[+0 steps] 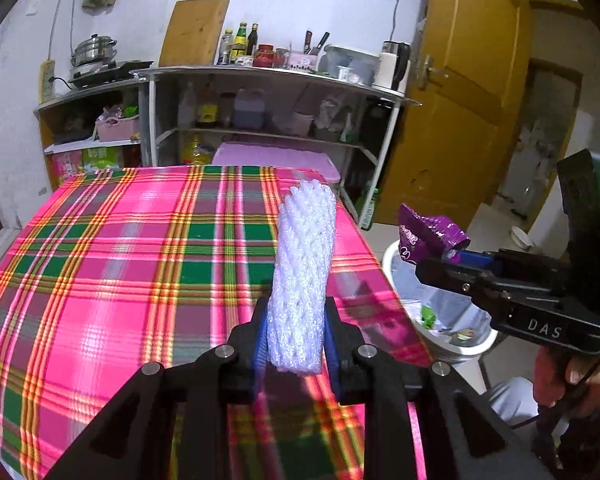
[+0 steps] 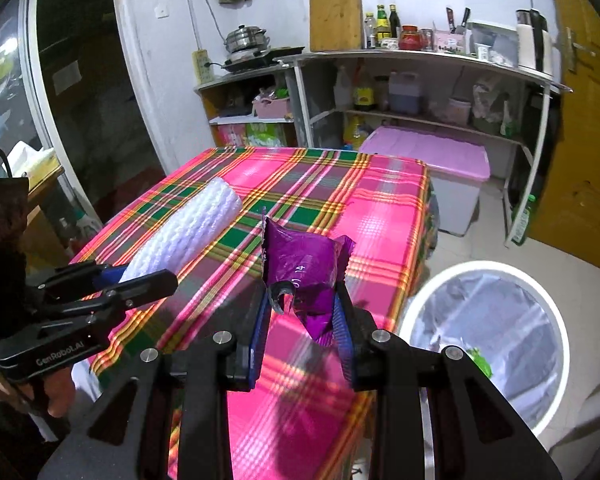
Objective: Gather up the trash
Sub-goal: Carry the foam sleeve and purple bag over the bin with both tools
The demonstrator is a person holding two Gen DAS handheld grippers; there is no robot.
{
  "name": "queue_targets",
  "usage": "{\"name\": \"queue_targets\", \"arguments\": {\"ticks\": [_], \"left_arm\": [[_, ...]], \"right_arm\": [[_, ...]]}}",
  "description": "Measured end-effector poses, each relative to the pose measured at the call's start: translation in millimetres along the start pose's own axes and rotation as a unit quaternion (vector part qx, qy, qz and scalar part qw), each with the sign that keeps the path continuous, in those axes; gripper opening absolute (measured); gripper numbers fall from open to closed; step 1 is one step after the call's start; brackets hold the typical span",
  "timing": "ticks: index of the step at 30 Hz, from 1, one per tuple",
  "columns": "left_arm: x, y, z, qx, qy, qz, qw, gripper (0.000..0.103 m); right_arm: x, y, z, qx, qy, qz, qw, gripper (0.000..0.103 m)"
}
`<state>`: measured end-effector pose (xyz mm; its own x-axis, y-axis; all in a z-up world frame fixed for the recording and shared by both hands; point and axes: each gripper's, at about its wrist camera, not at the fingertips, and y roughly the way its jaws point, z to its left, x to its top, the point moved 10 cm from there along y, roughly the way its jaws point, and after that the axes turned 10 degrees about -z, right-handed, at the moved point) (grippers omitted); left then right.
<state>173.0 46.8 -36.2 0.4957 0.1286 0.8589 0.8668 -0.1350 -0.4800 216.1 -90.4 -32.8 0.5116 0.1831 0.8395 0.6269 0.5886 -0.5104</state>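
A: Left view? B: Left gripper (image 1: 296,344) clamps a white foam sleeve (image 1: 304,276), upright over the table (image 1: 100,260); bin (image 1: 440,320) lies right.
A: Right view? B: Right gripper (image 2: 300,320) clamps a purple wrapper (image 2: 304,268), nearer the bin (image 2: 488,344).

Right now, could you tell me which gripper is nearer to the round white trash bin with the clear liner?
Right. The right gripper is at the trash bin's rim; the left gripper is over the plaid table, farther away.

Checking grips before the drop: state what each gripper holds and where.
Left gripper: white foam mesh sleeve, clamped at its lower end. Right gripper: crumpled purple foil wrapper, pinched at its bottom edge.
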Motion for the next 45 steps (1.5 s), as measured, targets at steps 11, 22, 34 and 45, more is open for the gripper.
{"name": "queue_targets", "arguments": {"ticks": [11, 22, 34, 45], "left_arm": [[-15.2, -7.6, -43.0, -0.022, 0.006, 0.005, 0.9997, 0.025], [-17.5, 8.0, -76.9, -0.043, 0.021, 0.014, 0.9987, 0.025], [-18.9, 39.4, -116.1, -0.071, 0.045, 0.033, 0.9959, 0.025], [-27.4, 75.1, -145.6, -0.091, 0.059, 0.061, 0.9922, 0.025]], "right_arm": [[-14.5, -34.2, -25.8, -0.024, 0.032, -0.014, 0.999, 0.032], [-23.3, -53.1, -59.3, -0.053, 0.052, -0.02, 0.997, 0.032], [-38.5, -63.3, -106.4, -0.089, 0.082, -0.016, 0.993, 0.032], [-56.1, -62.8, -149.0, -0.118, 0.11, -0.001, 0.987, 0.032]]}}
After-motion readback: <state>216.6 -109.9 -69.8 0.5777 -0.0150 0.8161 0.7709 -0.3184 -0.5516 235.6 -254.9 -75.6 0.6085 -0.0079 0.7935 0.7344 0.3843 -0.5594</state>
